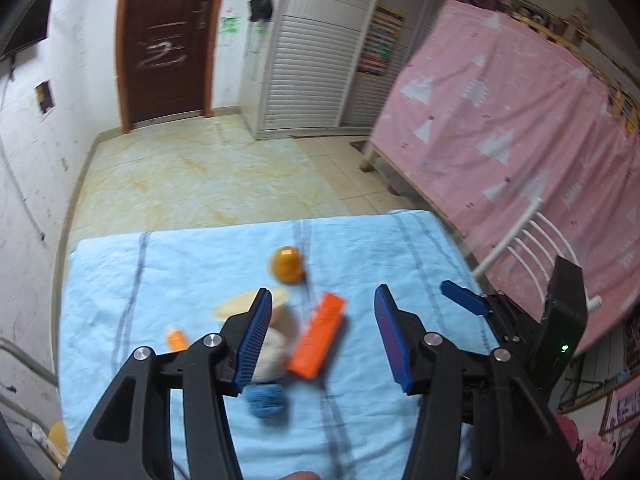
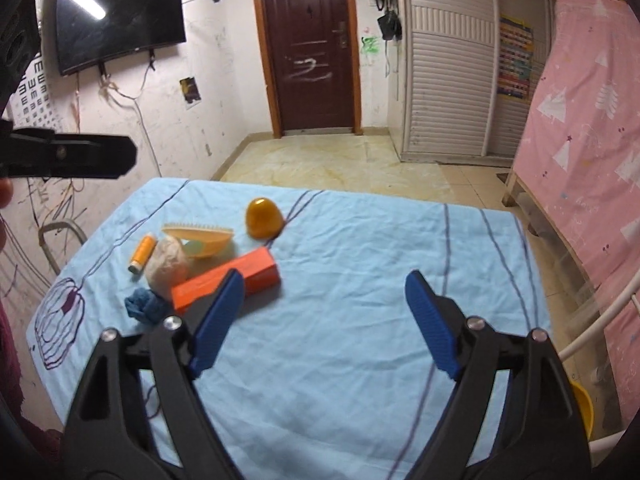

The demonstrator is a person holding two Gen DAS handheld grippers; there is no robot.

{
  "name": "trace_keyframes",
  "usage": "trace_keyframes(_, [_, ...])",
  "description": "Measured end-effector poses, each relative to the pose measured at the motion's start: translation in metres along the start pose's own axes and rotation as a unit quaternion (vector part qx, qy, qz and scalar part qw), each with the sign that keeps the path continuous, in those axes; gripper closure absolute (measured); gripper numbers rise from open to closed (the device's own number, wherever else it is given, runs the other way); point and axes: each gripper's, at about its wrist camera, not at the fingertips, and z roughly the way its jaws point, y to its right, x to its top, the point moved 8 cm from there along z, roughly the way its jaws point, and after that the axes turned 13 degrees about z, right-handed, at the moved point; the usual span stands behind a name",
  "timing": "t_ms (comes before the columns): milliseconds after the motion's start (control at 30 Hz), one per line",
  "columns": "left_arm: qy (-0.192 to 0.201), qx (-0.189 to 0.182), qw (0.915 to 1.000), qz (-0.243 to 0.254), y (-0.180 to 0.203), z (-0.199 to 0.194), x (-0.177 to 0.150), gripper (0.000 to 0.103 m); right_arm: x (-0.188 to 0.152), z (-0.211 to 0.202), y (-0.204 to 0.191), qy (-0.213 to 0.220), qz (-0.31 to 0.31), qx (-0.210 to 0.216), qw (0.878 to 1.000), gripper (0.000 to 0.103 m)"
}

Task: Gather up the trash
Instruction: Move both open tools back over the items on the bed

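We hold both claws, left claw [image 1: 320, 336] and right claw [image 2: 324, 320], spread and empty above the blue-clothed worktop [image 2: 360, 248], where the crumpled paper ball [image 2: 166, 266] lies beside an orange box [image 2: 224, 280].

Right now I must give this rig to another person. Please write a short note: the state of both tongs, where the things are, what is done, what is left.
Left tongs: open, holding nothing, above the pile.
Right tongs: open wide, holding nothing, over bare blue cloth.
Things, all on the cloth in one group: orange box, crumpled white paper ball, blue crumpled wad, orange thread spool, yellow comb, amber egg-shaped piece a little apart.
Done: nothing picked up yet, as far as these views show.
Left: pick the trash, probably the paper ball and blue wad first. No bin is clearly visible.
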Motion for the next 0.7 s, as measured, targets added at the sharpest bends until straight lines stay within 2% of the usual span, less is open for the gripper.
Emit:
trace_keyframes(167, [-0.012,0.028,0.9991,-0.028,-0.045,0.003,-0.019,0.058,-0.004,0.012,-0.019,-0.012,-0.012,0.009,1.000,0.022])
trace_keyframes(233, [-0.022,0.044,0.9981,-0.038,-0.060,0.007,-0.029,0.058,-0.006,0.015,-0.027,-0.016,-0.019,0.011,1.000,0.018])
trace_keyframes(333, [-0.042,0.067,0.9958,-0.047,-0.077,0.016,-0.043,0.058,-0.010,0.019,-0.039,-0.023,-0.030,0.016,0.999,0.018])
trace_keyframes(700, [-0.113,0.125,0.9842,-0.054,-0.112,0.056,-0.083,0.058,-0.018,0.030,-0.053,-0.036,-0.052,0.019,0.998,0.014])
